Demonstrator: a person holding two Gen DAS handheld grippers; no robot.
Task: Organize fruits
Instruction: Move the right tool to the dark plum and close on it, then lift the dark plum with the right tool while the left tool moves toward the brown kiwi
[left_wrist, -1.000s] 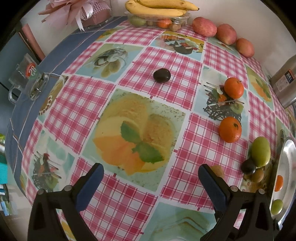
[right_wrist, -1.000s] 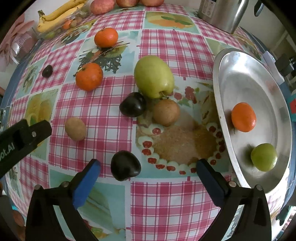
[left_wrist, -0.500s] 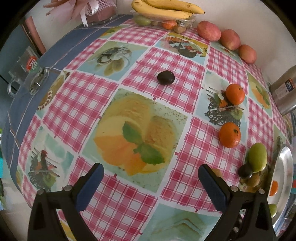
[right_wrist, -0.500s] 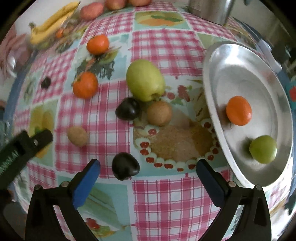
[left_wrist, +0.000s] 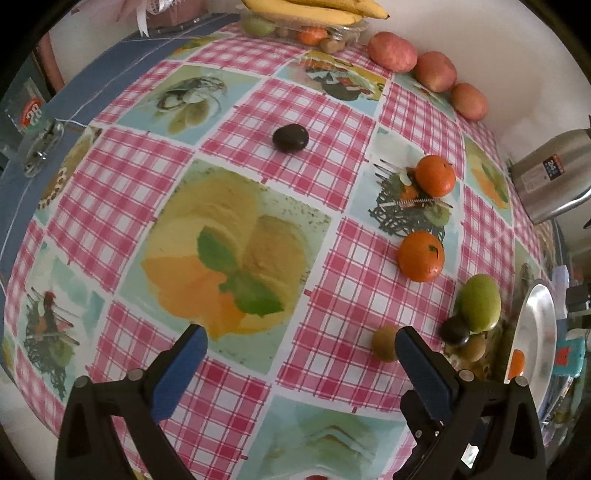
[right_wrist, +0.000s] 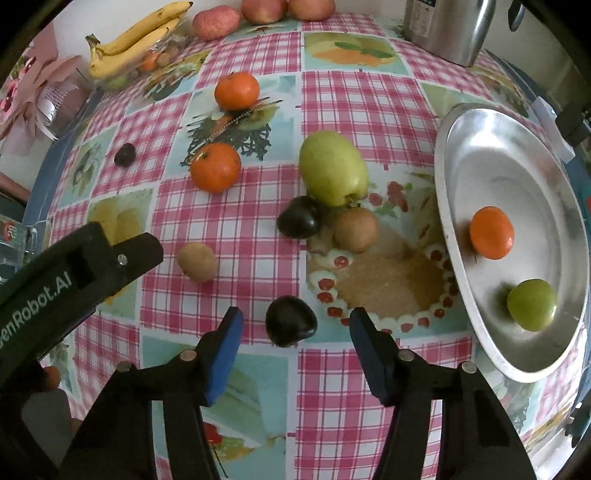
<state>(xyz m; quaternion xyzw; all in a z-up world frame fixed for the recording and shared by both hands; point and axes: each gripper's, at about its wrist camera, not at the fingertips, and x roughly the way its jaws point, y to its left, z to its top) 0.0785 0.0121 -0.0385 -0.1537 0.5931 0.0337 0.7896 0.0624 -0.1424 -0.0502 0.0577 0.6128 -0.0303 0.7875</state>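
Now the right claw (right_wrist: 295, 325) has just been closing, its blue padded jaws flanking, not touching, a glossy dark plum (right_wrist: 290, 320) on the checked table (right_wrist: 236, 229). Beyond it lies a dished metal tray (right_wrist: 454, 236). The left claw (left_wrist: 297, 339) gapes wide, released.

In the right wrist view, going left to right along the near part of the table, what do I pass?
Brown oval kiwi → dark purple plum between the right claw's blue pads, with gaps on both sides → small green apple in the silver metal tray.
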